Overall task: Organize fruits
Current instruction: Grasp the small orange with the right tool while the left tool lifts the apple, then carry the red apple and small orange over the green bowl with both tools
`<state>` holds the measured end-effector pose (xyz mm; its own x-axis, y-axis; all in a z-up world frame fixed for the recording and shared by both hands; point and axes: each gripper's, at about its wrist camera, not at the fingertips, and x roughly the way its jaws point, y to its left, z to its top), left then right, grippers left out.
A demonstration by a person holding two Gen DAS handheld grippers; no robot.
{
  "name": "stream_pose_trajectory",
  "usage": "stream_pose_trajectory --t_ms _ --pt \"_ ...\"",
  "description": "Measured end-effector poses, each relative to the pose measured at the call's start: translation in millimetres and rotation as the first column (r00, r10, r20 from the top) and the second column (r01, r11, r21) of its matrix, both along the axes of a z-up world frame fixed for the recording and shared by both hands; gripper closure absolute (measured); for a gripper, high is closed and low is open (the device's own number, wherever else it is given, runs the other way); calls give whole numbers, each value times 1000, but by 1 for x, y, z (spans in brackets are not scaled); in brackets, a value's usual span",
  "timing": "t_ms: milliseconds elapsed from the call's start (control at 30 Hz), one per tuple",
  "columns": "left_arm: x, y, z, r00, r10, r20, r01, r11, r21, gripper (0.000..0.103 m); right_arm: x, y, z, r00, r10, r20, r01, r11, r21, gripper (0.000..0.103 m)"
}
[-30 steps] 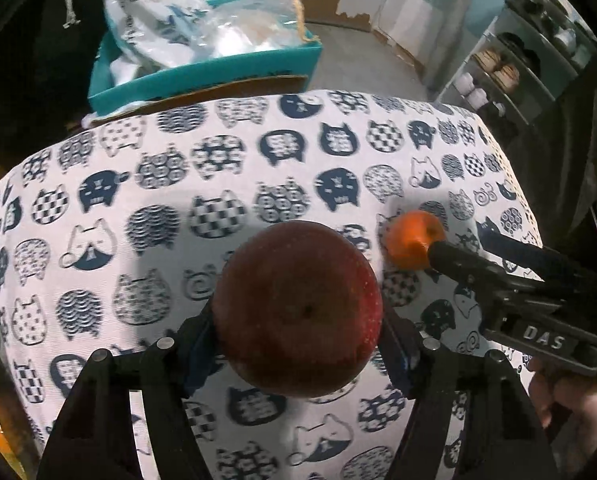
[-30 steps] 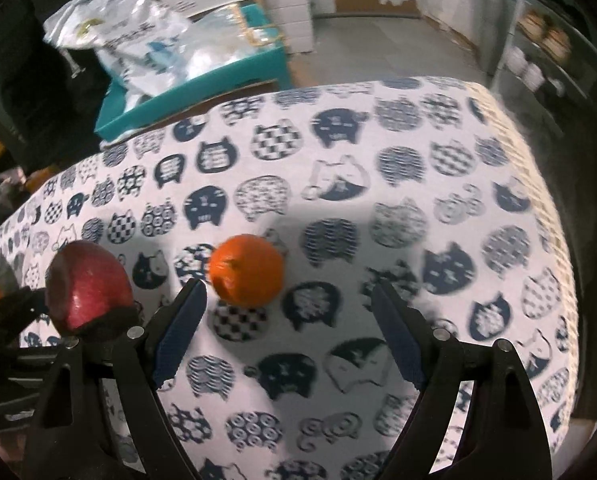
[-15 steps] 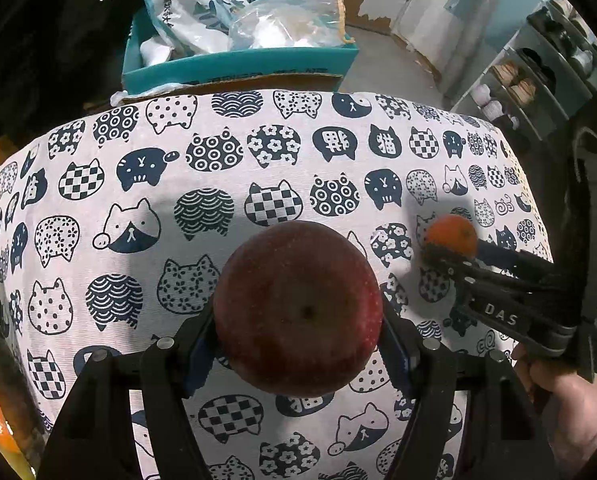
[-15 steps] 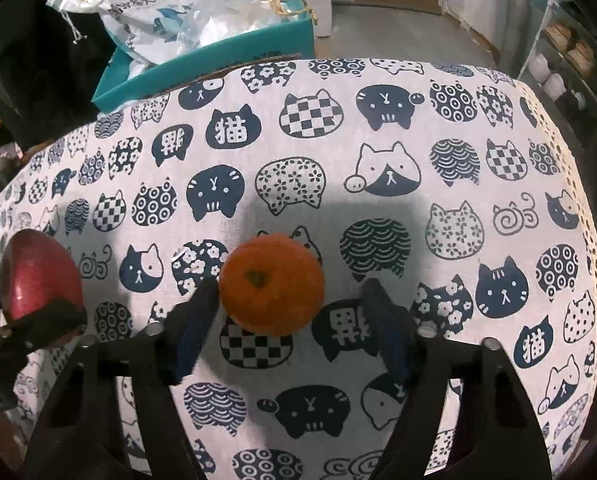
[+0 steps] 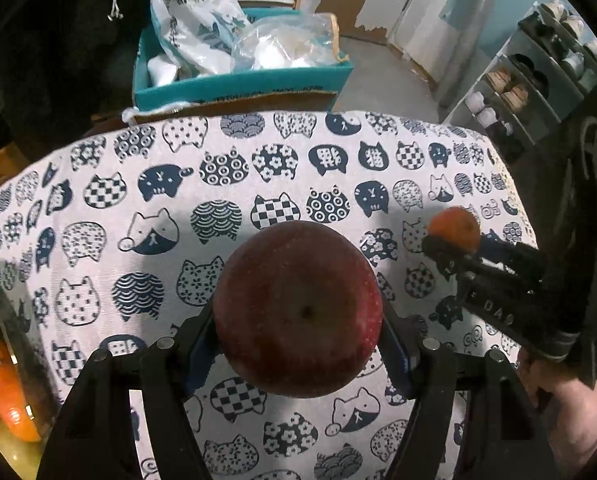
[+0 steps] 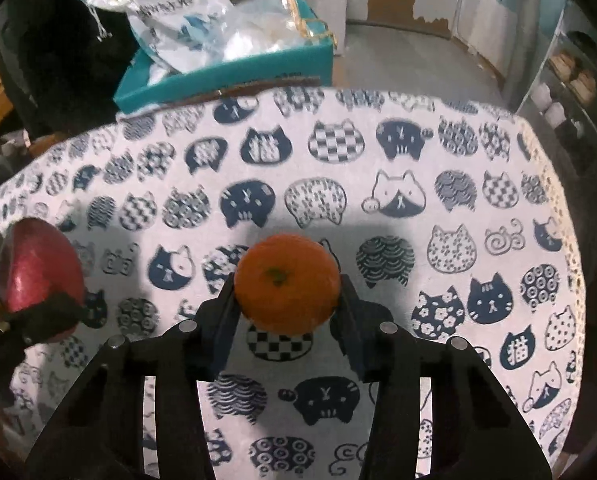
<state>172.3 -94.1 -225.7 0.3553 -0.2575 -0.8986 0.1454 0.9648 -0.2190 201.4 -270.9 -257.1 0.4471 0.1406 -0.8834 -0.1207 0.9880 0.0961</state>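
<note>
A dark red apple (image 5: 298, 308) sits between the pads of my left gripper (image 5: 298, 336), which is shut on it above the cat-print tablecloth (image 5: 218, 184). The same apple (image 6: 38, 276) shows at the far left of the right wrist view. My right gripper (image 6: 286, 300) is shut on a small orange mandarin (image 6: 286, 282), both pads pressing its sides just above the cloth. In the left wrist view that mandarin (image 5: 456, 228) peeks out over the right gripper's black fingers (image 5: 450, 250), with a hand (image 5: 566, 408) holding the tool.
A clear container (image 5: 6, 380) with orange fruit stands at the left edge. Beyond the table's far edge is a teal box (image 5: 238, 80) stuffed with plastic bags (image 6: 170, 12). A shelf rack (image 5: 538, 64) stands at the right.
My right gripper closed its jaws onto the mandarin, which lay loose on the cloth a second ago. Both grippers drifted a little, the apple staying held in the left.
</note>
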Motion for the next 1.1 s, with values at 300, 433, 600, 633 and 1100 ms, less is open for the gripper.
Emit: stream_pose_trajectory --t_ms 300,433,600,633,1100 --pt "-20 11 45 997 15 71 -14 1000 -22 31 -17 7 58 995 1 98 -4 1000 28 58" --pt "-31 14 66 993 13 116 -10 1000 -25 31 -26 9 78 992 6 130 -10 999 32 58" --pt "-47 21 89 988 9 156 -3 999 -36 31 -39 13 102 986 12 169 -19 999 44 58" --pt "-51 23 93 987 9 161 -2 999 -40 31 -43 15 107 984 15 178 -23 999 43 58" --pt "-89 55 136 964 46 260 -33 998 -54 31 -81 37 171 951 54 303 -77 995 66 58"
